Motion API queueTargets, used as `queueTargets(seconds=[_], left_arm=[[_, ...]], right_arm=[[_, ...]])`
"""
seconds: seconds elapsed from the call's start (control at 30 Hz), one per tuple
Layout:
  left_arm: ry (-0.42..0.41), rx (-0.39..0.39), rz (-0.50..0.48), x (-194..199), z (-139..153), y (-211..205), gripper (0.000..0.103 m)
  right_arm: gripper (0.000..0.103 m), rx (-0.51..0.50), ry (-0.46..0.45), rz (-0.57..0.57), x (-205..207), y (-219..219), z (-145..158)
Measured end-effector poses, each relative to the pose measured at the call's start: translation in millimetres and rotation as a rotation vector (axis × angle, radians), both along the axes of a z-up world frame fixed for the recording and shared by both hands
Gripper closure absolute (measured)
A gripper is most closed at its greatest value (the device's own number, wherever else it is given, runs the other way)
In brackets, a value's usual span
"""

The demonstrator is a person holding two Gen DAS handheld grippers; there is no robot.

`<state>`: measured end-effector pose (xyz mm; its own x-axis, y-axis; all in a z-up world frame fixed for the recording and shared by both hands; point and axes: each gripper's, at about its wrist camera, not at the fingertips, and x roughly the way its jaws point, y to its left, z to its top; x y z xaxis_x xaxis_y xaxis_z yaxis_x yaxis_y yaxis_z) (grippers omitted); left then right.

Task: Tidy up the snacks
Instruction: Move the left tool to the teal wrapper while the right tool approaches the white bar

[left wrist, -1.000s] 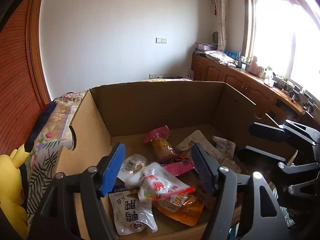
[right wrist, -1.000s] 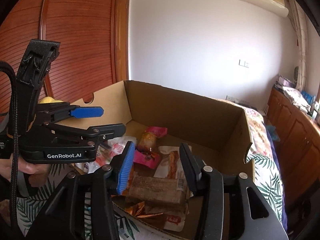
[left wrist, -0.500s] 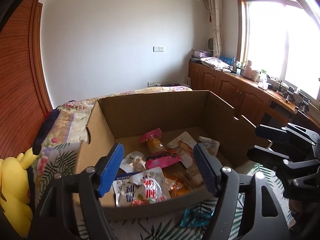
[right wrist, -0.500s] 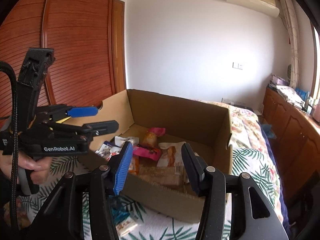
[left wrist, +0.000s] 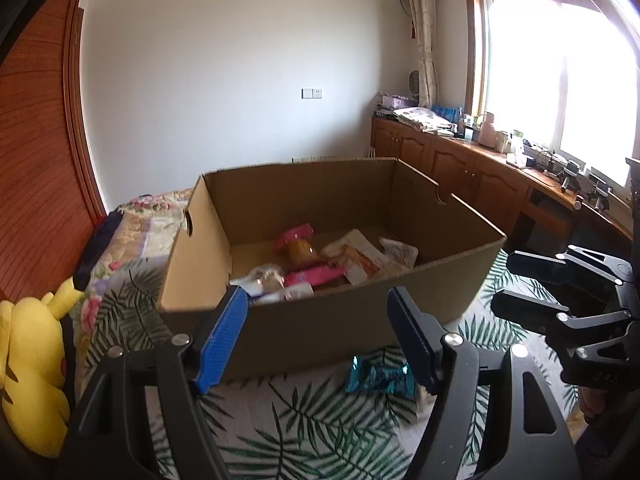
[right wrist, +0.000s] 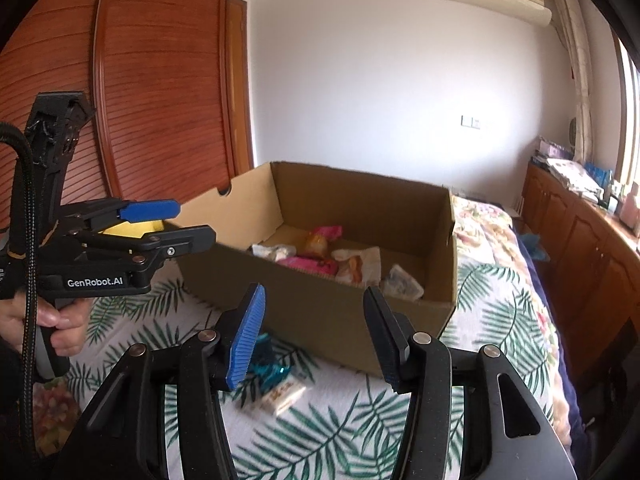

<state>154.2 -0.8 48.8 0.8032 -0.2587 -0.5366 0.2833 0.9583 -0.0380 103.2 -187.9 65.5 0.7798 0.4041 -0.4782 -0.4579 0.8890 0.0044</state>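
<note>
Left wrist view: teal snack packet (left wrist: pixel 378 378) lies on the bed just before the cardboard box (left wrist: pixel 360 316). Light, crinkly, probably slippery; pinch its middle. Both grippers' fingers (left wrist: pixel 224 340) spread, empty.

Both grippers have pulled back from the box (left wrist: pixel 320 320). A second ago the left gripper (left wrist: pixel 316 340) hung over the snacks inside, its fingers framing the packets; now the box's near wall stands between those fingers, and the leaf-print bedspread (left wrist: pixel 304 420) shows below. A teal packet (left wrist: pixel 378 378), unseen a second ago, lies on it at 5 o'clock from the box's near wall. The right gripper (right wrist: pixel 316 338) has likewise backed off: the whole box now sits beyond its fingertips, with the teal packet (right wrist: pixel 266 362) and a pale packet (right wrist: pixel 282 396) on the spread before it. Both grippers' jaws stand slightly wider, with nothing between them.
</note>
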Motion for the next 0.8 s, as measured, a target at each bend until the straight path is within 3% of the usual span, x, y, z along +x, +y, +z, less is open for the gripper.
queueTargets(seconds=[0.33, 0.57, 0.8], left_arm=[[0.048, -0.031, 0.023, -11.5, -25.4, 15.1, 0.030], [0.088, -0.027, 0.049, -13.3, -48.1, 23.8, 0.030], [0.111, -0.023, 0.048, -11.4, -59.6, 24.8, 0.030]], right_arm=[[0.051, -0.004, 0.090, 0.007, -3.8, 6.2, -33.8], [0.053, 0.000, 0.208, 0.034, 9.6, 14.9, -66.8], [0.054, -0.024, 0.272, 0.027, 21.6, 23.3, -85.4]])
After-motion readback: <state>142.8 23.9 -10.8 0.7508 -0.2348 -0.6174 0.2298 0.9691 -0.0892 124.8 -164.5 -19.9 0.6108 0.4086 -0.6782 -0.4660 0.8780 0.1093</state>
